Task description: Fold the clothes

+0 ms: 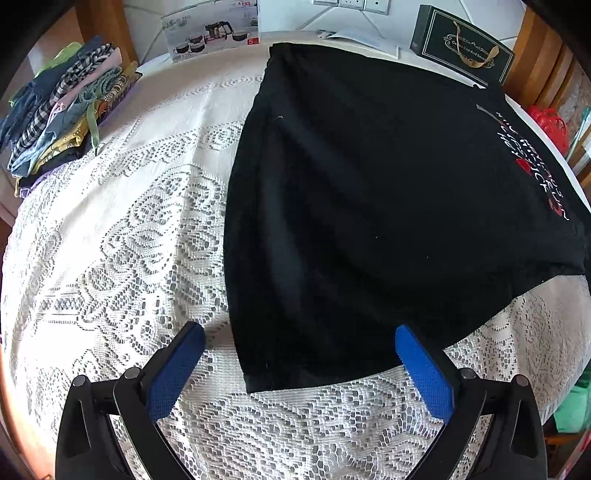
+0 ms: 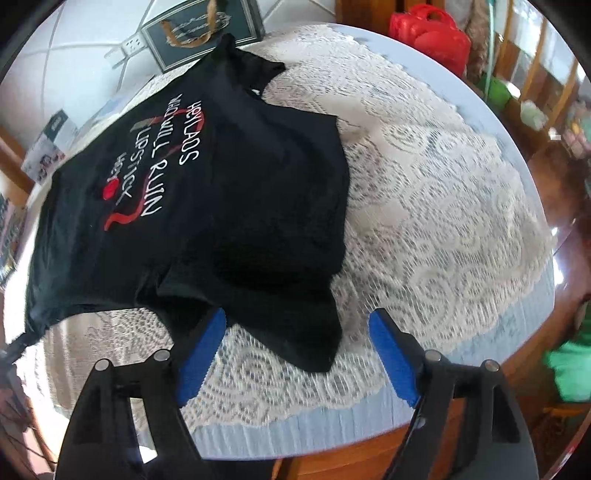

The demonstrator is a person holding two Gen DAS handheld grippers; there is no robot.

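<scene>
A black T-shirt [image 1: 369, 192] with white and red lettering lies spread on the lace tablecloth [image 1: 129, 240]. My left gripper [image 1: 299, 332] is open, its blue pads on either side of the shirt's near bottom corner, just above the cloth. In the right wrist view the shirt [image 2: 207, 192] shows its print, with a sleeve [image 2: 295, 332] pointing toward me. My right gripper [image 2: 297, 319] is open and straddles that sleeve's tip.
A pile of folded clothes [image 1: 62, 110] sits at the table's far left. A white product box [image 1: 210, 29] and a dark gift box [image 1: 461, 44] stand at the back. A red bag [image 2: 432, 33] lies beyond the table's right edge [image 2: 424, 417].
</scene>
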